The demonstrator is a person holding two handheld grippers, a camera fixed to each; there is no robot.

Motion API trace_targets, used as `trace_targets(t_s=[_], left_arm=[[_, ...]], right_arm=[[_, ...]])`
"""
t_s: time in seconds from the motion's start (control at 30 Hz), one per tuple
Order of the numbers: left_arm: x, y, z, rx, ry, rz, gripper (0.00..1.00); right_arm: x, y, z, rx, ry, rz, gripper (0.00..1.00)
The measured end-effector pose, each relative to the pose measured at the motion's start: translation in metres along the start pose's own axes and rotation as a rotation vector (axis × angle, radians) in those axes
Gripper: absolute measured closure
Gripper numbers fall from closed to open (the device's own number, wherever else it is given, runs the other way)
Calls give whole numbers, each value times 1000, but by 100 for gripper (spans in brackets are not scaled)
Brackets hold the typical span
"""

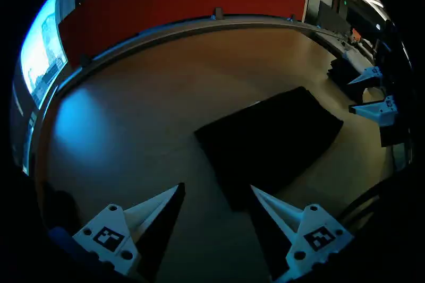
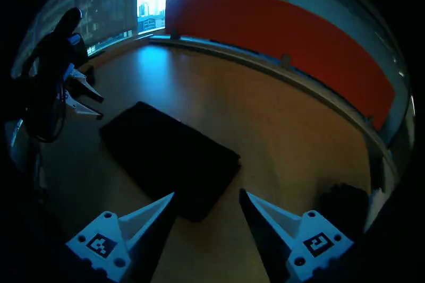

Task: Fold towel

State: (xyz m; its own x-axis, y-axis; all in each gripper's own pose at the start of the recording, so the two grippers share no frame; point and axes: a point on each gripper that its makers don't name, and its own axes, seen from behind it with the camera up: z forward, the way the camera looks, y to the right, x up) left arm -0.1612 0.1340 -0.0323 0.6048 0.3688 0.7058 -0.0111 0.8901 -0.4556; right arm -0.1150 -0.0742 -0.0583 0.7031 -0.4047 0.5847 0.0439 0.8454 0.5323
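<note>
White plastic, item one: left gripper (image 1: 215,203), fingers spread, nothing between them, held low over the wooden table (image 1: 133,123); I log it as released

Item two: right gripper (image 2: 207,203), likewise parted and empty, over the same table, facing the left one across the cloth

Item three: towel (image 1: 268,137), dark, lying flat on the table as a compact rectangle between the two grippers. One corner lies just ahead of the left gripper's tips and one end just ahead of the right's, and no finger touches it. It is too dark for me to count layers

Step, my judgement: approach for a grasp, no fold in progress

Next move, my judgement: lower each gripper to a corner of one edge, pinch the cloth, then carry that edge over to the opposite one
</note>
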Motion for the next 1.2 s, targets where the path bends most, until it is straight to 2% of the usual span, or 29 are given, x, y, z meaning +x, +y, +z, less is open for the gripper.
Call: trace_targets(t_s=[0.2,0.4,0.8,1.2], left_arm=[[-10,2,-11,6,6,-17,20],[-19,2,-18,15,4,-28,20],[-28,0,-37,43,32,-61,20],[-49,-4,-57,76,39,-111,20]], right_arm=[[-4,-3,-12,-5,6,-1,16],[-8,-4,-16,-7,7,-4,16],[-8,-5,-12,6,7,-34,16],[-5,-11,-4,34,6,-70,16]])
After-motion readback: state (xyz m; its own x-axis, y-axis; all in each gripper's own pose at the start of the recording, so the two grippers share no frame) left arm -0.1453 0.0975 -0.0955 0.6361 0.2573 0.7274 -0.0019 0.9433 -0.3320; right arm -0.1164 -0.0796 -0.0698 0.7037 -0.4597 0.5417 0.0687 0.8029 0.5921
